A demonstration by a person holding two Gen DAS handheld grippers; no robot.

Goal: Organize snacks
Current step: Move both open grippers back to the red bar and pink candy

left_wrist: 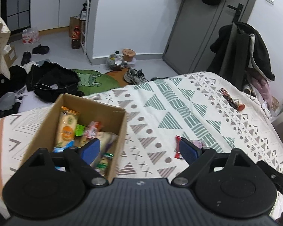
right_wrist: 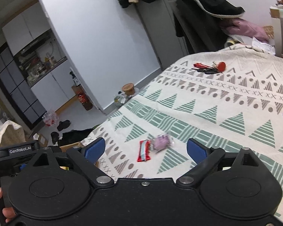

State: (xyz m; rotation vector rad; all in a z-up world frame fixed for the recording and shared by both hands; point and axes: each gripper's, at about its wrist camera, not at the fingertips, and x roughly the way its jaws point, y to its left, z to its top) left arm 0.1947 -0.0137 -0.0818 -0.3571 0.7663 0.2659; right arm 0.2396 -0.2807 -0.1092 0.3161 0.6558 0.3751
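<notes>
A cardboard box (left_wrist: 47,120) stands on the patterned bedspread (left_wrist: 179,101), holding several snack packets, the tallest an orange and white one (left_wrist: 67,128). My left gripper (left_wrist: 139,149) hangs open over the box's right wall, with nothing between its blue pads (left_wrist: 91,148). A red bar wrapper (right_wrist: 144,150) and a pink wrapped snack (right_wrist: 161,141) lie side by side on the bedspread (right_wrist: 216,103). My right gripper (right_wrist: 146,149) is open just short of them, empty. In the left wrist view the red bar wrapper (left_wrist: 178,146) and the pink snack (left_wrist: 197,143) peek from behind the right pad.
A bunch of keys with a red tag (right_wrist: 211,68) lies farther up the bed. Dark clothes (left_wrist: 51,82), shoes (left_wrist: 134,75) and bottles (left_wrist: 76,37) clutter the floor beyond the bed's edge. A chair draped with coats (left_wrist: 243,49) stands by the grey door. A hand (right_wrist: 1,203) holds the left gripper's handle.
</notes>
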